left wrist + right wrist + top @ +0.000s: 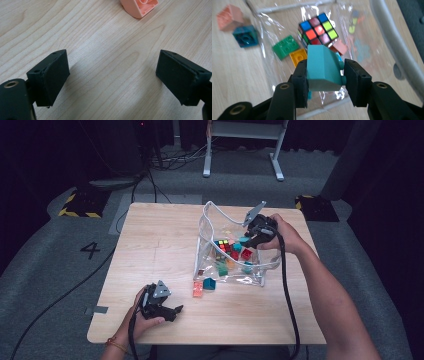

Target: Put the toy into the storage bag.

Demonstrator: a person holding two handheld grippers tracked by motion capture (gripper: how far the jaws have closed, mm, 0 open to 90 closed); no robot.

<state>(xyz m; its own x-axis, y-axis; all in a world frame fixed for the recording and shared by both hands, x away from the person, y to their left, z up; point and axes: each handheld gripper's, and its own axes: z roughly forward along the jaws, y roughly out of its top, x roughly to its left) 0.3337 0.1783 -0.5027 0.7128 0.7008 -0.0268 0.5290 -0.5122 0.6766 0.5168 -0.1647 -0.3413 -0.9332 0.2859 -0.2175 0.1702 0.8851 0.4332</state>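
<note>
Gripping a teal block (323, 68) with its sloped face tilted upward, the right gripper (325, 75) hovers over the clear bag (210, 227); left gripper (112, 72) jaws spread above the counter (150, 245).

There are 2 grippers: the left gripper (172, 311) and the right gripper (250, 240). 1 clear plastic bag (206, 251) stands on 1 worktop (155, 245). 1 puzzle cube (318, 30) lies in the bag. 1 teal block (322, 68) sits between the right gripper's pads. 2 blocks lie outside the bag: 1 salmon block (198, 289) and 1 dark teal block (209, 283). Inside, the right gripper view shows 1 green brick (285, 46), 1 yellow brick (298, 57) and 1 orange-red piece (339, 47); further pieces there cannot be counted.
</note>
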